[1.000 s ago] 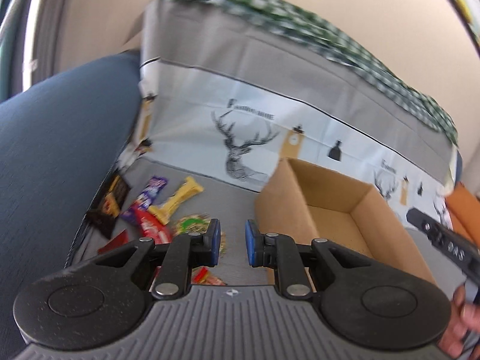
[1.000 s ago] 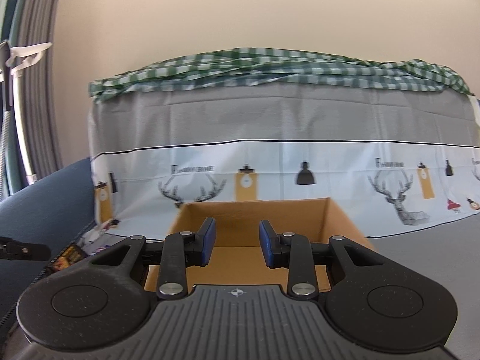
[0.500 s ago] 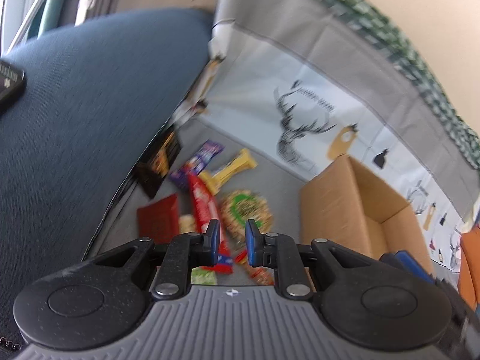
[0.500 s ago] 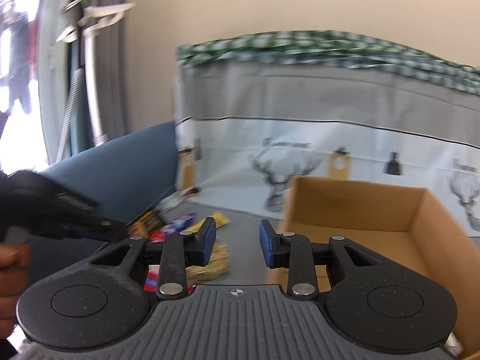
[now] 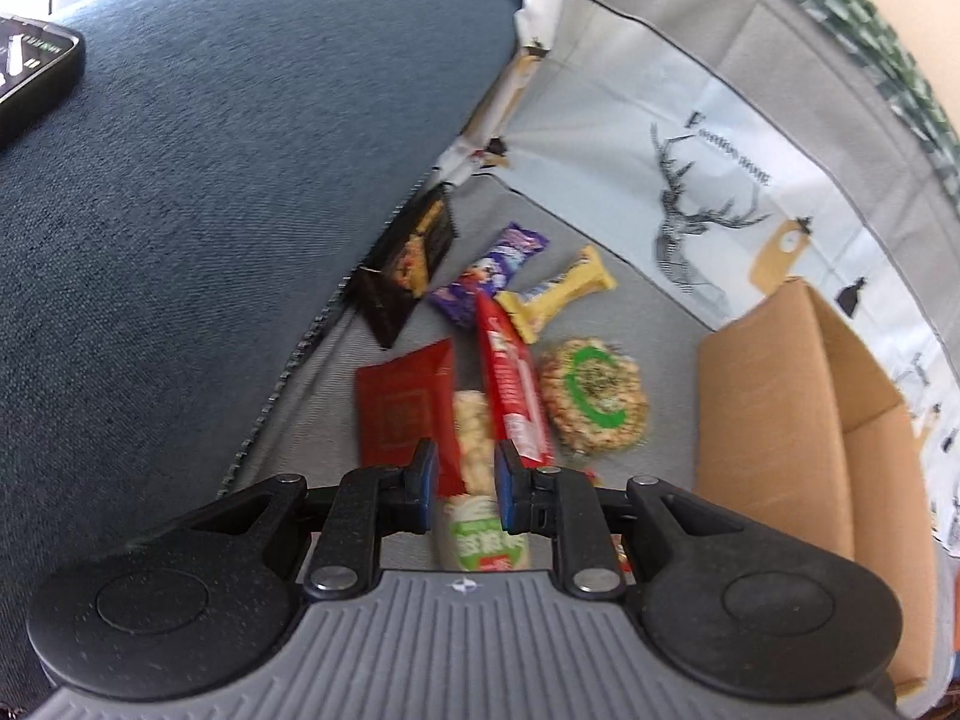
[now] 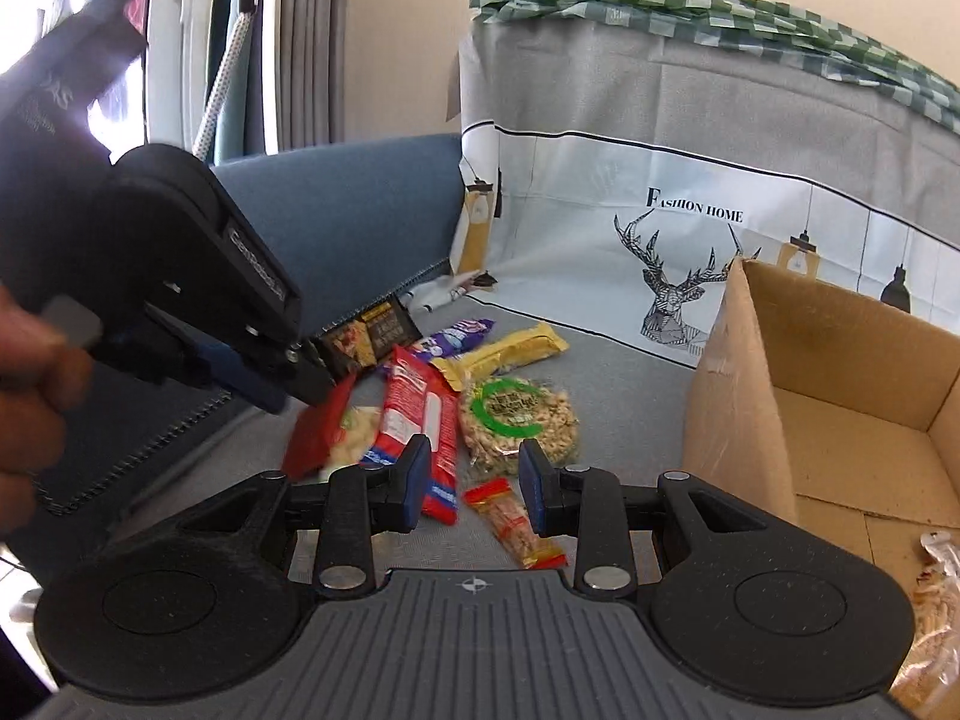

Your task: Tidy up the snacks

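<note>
Several snacks lie in a pile on the grey cloth: a dark red packet point(image 5: 402, 408), a long red bar point(image 5: 510, 384), a round cracker pack with a green ring point(image 5: 594, 396), a yellow bar point(image 5: 558, 294), a purple bar point(image 5: 486, 276) and a black packet point(image 5: 408, 264). My left gripper point(image 5: 462, 489) hangs just over a clear nut pack point(image 5: 471, 438); its jaws are opening and nothing is pressed between them. My right gripper point(image 6: 474, 483) stands open above the red bar point(image 6: 420, 414) and a small orange packet point(image 6: 516, 522). A hand holds the left gripper point(image 6: 300, 384) at the left of that view.
An open cardboard box point(image 5: 774, 396) stands right of the pile, with a clear snack bag point(image 6: 930, 600) inside it. A blue cushion point(image 5: 210, 210) rises on the left, with a phone point(image 5: 30, 66) on it. A deer-printed cloth point(image 6: 690, 198) hangs behind.
Both grippers have swung left from the box and dipped towards the snack pile. The left gripper has come into the right wrist view, low over the packets.
</note>
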`<state>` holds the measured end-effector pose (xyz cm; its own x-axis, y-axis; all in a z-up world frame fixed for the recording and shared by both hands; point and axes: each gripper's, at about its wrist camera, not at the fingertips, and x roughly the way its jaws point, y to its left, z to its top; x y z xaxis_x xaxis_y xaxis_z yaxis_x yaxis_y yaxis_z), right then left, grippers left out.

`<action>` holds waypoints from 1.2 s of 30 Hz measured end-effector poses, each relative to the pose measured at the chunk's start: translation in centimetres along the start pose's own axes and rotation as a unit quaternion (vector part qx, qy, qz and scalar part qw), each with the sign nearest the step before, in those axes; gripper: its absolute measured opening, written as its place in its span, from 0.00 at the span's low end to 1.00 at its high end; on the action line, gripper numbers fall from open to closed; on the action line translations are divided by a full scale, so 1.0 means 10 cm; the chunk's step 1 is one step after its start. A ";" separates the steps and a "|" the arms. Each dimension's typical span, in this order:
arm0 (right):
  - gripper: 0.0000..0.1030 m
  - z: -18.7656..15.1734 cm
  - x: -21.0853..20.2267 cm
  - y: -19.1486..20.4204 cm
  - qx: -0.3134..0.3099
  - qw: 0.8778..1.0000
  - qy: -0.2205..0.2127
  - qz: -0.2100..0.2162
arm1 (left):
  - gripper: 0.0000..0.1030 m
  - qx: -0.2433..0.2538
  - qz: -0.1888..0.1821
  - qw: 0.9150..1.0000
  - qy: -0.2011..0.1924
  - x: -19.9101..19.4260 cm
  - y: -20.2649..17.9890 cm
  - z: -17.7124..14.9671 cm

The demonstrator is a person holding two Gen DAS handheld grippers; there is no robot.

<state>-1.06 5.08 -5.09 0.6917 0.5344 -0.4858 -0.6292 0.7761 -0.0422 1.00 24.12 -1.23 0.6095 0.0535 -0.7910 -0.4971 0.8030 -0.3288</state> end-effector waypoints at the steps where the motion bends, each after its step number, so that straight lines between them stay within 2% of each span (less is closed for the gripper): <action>1: 0.33 -0.02 0.07 0.00 -0.001 1.000 0.011 -0.004 | 0.23 -0.004 0.006 1.000 0.001 0.02 0.01 0.00; 3: 0.33 -0.01 0.20 -0.01 0.012 1.000 0.025 -0.002 | 0.36 -0.008 0.019 1.000 0.004 0.07 0.00 0.01; 8: 0.39 -0.01 0.46 -0.04 0.014 0.998 0.049 -0.026 | 0.53 -0.001 0.051 0.999 0.005 0.20 -0.08 0.04; 10: 0.46 -0.03 0.56 -0.05 0.013 0.997 0.066 -0.036 | 0.53 0.001 0.058 0.998 0.004 0.25 -0.11 0.05; 15: 0.47 -0.11 0.77 -0.09 0.023 0.993 0.107 -0.044 | 0.54 0.010 0.076 0.997 0.018 0.42 -0.16 0.07; 18: 0.46 -0.14 0.85 -0.14 0.038 0.991 0.124 -0.037 | 0.53 0.013 0.085 0.996 0.029 0.47 -0.16 0.07; 19: 0.38 -0.15 0.85 -0.15 0.041 0.991 0.124 -0.033 | 0.53 0.014 0.088 0.995 0.034 0.48 -0.15 0.07; 20: 0.32 -0.14 0.85 -0.15 0.043 0.991 0.124 -0.027 | 0.51 0.015 0.088 0.995 0.038 0.49 -0.14 0.06; 21: 0.24 -0.15 0.84 -0.15 0.042 0.991 0.125 -0.018 | 0.44 0.016 0.084 0.996 0.037 0.48 -0.14 0.06; 22: 0.21 -0.14 0.82 -0.14 0.038 0.991 0.125 -0.010 | 0.38 0.020 0.078 0.996 0.036 0.47 -0.15 0.06; 24: 0.19 -0.14 0.79 -0.12 0.031 0.992 0.123 -0.005 | 0.20 0.040 0.077 0.996 0.031 0.45 -0.18 0.05; 27: 0.18 -0.13 0.70 -0.12 0.033 0.992 0.119 0.006 | 0.10 0.066 0.079 0.994 0.023 0.38 -0.20 0.02; 31: 0.18 -0.13 0.48 -0.09 0.024 0.993 0.115 0.022 | 0.02 0.064 0.065 0.996 0.009 0.21 -0.15 0.00; 36: 0.17 -0.16 0.14 0.03 -0.002 0.994 0.105 0.033 | 0.01 0.041 0.009 0.999 -0.027 -0.08 -0.09 -0.01</action>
<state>-0.79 5.54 -7.18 0.5602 0.5026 -0.6584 -0.6721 0.7404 -0.0067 0.87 23.31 -0.40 0.6348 0.0993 -0.7663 -0.4570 0.8479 -0.2687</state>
